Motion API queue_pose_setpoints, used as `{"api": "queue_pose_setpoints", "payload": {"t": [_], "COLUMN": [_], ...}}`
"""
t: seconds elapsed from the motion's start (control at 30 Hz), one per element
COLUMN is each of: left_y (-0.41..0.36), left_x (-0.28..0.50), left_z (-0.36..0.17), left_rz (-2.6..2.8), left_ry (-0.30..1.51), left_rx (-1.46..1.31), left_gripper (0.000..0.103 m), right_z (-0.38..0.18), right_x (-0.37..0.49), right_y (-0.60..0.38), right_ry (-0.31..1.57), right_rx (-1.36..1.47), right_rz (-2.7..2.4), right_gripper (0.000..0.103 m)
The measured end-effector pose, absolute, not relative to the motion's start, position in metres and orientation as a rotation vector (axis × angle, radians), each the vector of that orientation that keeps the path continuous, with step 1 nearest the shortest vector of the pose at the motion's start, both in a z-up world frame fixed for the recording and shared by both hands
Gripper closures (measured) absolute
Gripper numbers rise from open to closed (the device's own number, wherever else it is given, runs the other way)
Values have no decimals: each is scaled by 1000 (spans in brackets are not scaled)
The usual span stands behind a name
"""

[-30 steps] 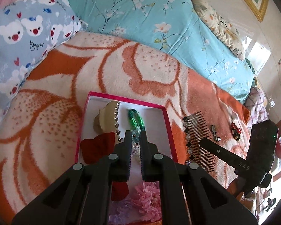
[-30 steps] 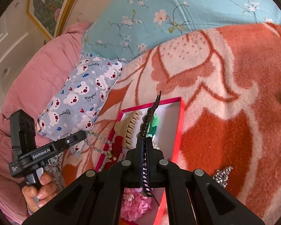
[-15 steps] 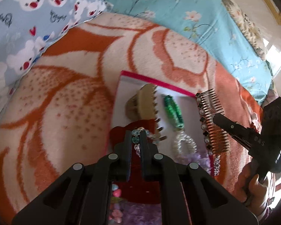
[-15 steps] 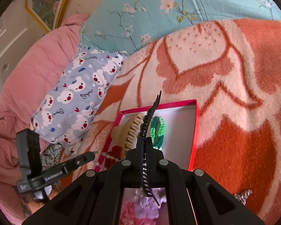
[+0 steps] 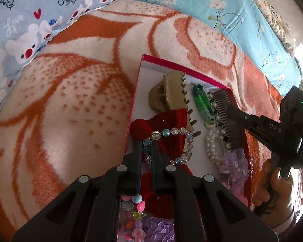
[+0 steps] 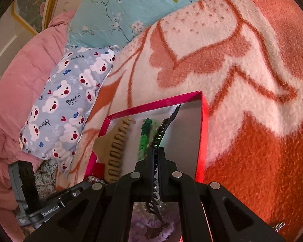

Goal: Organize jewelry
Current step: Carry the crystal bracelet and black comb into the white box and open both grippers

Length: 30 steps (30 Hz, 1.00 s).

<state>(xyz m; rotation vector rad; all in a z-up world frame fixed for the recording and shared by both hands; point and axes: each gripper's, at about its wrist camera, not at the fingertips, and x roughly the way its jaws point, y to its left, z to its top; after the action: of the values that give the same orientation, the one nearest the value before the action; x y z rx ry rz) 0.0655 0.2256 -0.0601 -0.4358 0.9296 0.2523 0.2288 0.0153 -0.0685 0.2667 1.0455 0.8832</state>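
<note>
1. A shallow box with a pink rim point(image 5: 192, 74) and a white floor sits on an orange-and-cream fleece blanket point(image 5: 74, 92) spread over a bed.
2. The left gripper point(image 5: 146, 147) reaches in over the near left part of the box, its jaws clenched on a bracelet of clear and blue crystal beads point(image 5: 171, 133).
3. The free loop of that bracelet lies draped over a red velvet bow point(image 5: 171, 121), which rests on the box floor.
4. Just beyond the bow lies a beige claw clip point(image 5: 167, 94), its teeth pointing right.
5. To the right of the clip lies a green braided band point(image 5: 202, 100), and nearer than it a white pearl bracelet point(image 5: 212, 147).
6. The right gripper point(image 6: 155, 153) has its jaws grasping a dark hair comb point(image 6: 163, 129) edge-on, so that the comb's jewelled spine points to the far wall of the box.
7. From the left wrist view the comb point(image 5: 226, 117) hangs over the right side of the box, near the green band; whether it touches the floor cannot be told.
8. At the near end of the box lie a lilac ruffled scrunchie point(image 5: 161, 230) and some small colourful bead pieces point(image 5: 137, 205).
9. A pillow printed with white bears point(image 6: 68, 100) lies to the far left, beside a turquoise floral quilt point(image 6: 121, 6).
</note>
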Motion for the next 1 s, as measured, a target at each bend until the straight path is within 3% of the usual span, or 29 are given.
{"api": "queue_pose_setpoints", "payload": {"t": [0.37, 0.57, 0.63, 0.73, 0.8, 0.87, 1.0], "left_y": [226, 225, 225, 224, 221, 219, 217], "left_x": [67, 67, 67, 66, 63, 61, 59], "left_z": [-61, -60, -60, -59, -57, -55, -52], "left_rz": [260, 262, 261, 257, 263, 258, 267], "left_ry": [942, 948, 947, 947, 942, 941, 943], "left_rx": [-437, -440, -440, -440, -432, -436, -430], "left_gripper": [97, 96, 95, 90, 76, 71, 71], "right_z": [-70, -66, -63, -60, -57, -54, -49], "right_x": [227, 223, 221, 219, 217, 216, 213], "right_y": [18, 19, 19, 17, 15, 13, 8], "right_ry": [1052, 1041, 1034, 1027, 1022, 1015, 1007], "right_rx": [230, 206, 200, 200, 197, 201, 215], "right_rz": [879, 882, 883, 883, 880, 879, 881], "right_gripper": [88, 71, 70, 69, 65, 62, 61]}}
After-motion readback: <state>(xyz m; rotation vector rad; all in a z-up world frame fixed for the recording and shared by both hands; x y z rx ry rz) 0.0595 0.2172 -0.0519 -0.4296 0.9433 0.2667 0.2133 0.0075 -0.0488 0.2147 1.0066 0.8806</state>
